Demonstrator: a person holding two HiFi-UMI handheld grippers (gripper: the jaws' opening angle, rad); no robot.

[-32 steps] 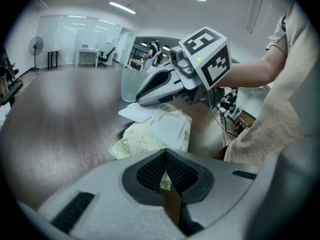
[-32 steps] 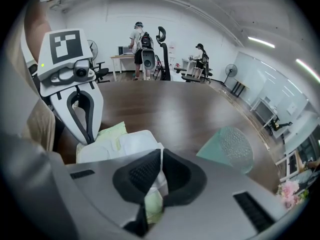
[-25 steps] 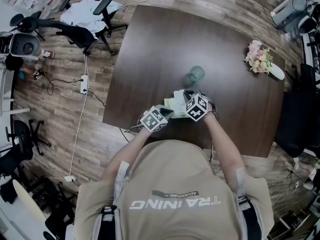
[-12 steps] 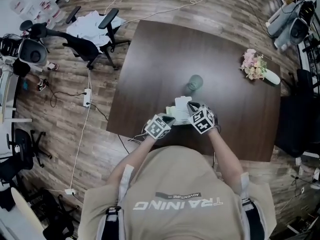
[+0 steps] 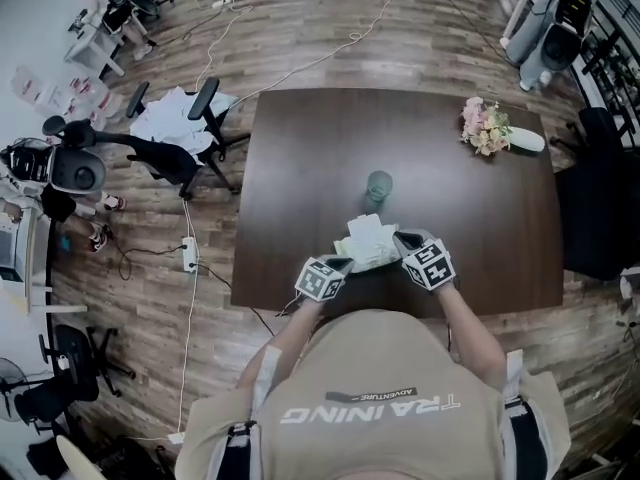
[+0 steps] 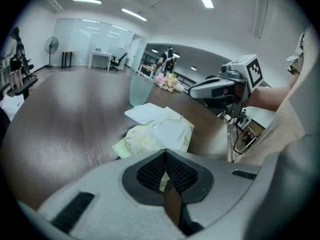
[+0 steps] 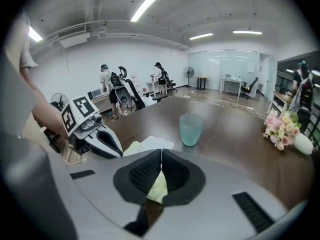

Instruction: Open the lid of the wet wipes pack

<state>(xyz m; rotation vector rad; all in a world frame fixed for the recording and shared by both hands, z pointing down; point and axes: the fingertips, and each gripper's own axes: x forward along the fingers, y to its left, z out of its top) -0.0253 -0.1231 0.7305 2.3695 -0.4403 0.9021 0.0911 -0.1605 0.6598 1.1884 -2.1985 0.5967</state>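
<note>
- Head view: wet wipes pack (image 5: 368,246) lies on the dark counter (image 5: 300,158), on the person's side of the teal cup (image 5: 379,185), close to the counter's near edge. Flowers (image 5: 485,126) stand well beyond the cup, to its right.
- Left claw (image 5: 343,262): pads pressed together at the pack's left end, with a pale sliver of wrapper between them.
- Right claw (image 5: 402,240): closed on a yellow-green fold at the pack's right end.
- Lid (image 6: 148,113): a white flap that appears already folded back toward the cup.
- Risk: both claws grip soft wrapper, so pulling them apart could stretch or tear it. Lifting the pack could let the flap drop shut. A forward sweep could tip the cup.
- Left gripper view alone shows the flap clearly; the head view shows only a pale patch there.
- Head view alone shows both claws flanking the pack.
</note>
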